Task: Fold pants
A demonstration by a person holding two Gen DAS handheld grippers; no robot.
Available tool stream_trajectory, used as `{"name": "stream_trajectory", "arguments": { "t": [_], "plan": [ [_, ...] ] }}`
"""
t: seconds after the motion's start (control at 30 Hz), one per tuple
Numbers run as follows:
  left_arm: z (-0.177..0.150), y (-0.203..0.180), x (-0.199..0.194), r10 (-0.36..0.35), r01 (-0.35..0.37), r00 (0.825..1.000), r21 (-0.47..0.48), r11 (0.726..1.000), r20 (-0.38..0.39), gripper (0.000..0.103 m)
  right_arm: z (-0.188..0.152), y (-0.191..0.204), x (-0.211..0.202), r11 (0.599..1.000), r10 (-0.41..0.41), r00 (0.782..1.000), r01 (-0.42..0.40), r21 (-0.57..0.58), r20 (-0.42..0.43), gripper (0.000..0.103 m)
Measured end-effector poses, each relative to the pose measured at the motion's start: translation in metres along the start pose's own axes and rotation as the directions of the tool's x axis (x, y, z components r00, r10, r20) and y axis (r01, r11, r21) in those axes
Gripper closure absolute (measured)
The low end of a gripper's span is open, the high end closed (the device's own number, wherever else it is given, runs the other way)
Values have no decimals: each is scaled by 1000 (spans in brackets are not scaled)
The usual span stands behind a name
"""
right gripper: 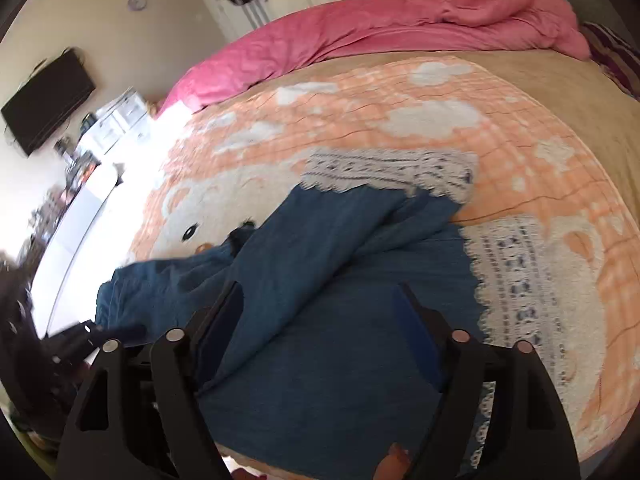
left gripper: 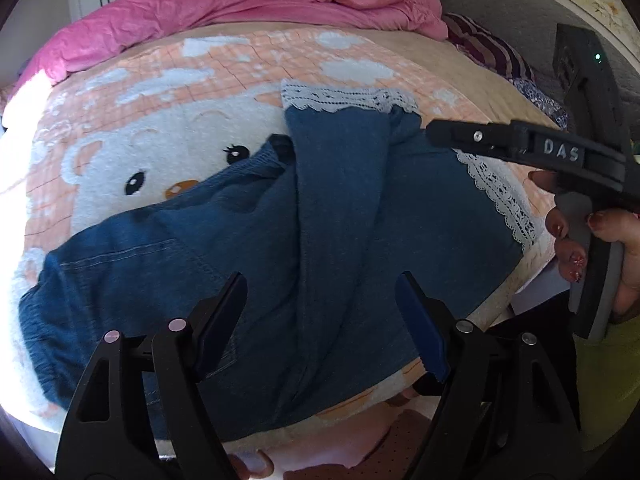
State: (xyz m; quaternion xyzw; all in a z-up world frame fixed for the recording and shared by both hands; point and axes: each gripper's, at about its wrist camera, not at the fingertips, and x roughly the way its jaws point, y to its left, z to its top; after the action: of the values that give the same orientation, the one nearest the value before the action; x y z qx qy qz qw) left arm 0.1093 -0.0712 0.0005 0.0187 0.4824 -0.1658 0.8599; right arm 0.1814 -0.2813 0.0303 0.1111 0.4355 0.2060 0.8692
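Blue denim pants [left gripper: 280, 248] with white lace cuffs [left gripper: 344, 98] lie crumpled on a peach bear-print blanket [left gripper: 160, 128]. One leg lies folded over the other toward the far side. My left gripper [left gripper: 320, 292] is open and empty, just above the middle of the pants. My right gripper [right gripper: 320, 304] is open and empty above the pants [right gripper: 320, 340] near the lace cuff [right gripper: 516, 300]. The right gripper also shows in the left wrist view [left gripper: 520, 140], held by a hand at the right.
A rumpled pink duvet [left gripper: 248, 4] lies across the far side of the bed. A striped pillow [left gripper: 488, 48] sits at the far right. A wall-mounted TV [right gripper: 48, 100] and white furniture [right gripper: 116, 120] stand to the left. The bed's near edge is right below the grippers.
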Motion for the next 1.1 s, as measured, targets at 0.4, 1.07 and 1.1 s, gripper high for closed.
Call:
{"name": "stream_trajectory", "arguments": {
  "t": [0.4, 1.07, 1.1],
  "plan": [
    [6, 20, 45, -118, 120, 993, -135, 984, 19, 81, 2, 16, 14, 993, -50, 999, 49, -110, -9, 25],
    [3, 10, 49, -285, 285, 958, -118, 951, 15, 97, 101, 57, 196, 929, -314, 932, 262, -263, -179, 25],
    [5, 9, 49, -289, 288, 957, -117, 950, 14, 97, 103, 54, 203, 920, -336, 926, 284, -269, -173, 27]
  ]
}}
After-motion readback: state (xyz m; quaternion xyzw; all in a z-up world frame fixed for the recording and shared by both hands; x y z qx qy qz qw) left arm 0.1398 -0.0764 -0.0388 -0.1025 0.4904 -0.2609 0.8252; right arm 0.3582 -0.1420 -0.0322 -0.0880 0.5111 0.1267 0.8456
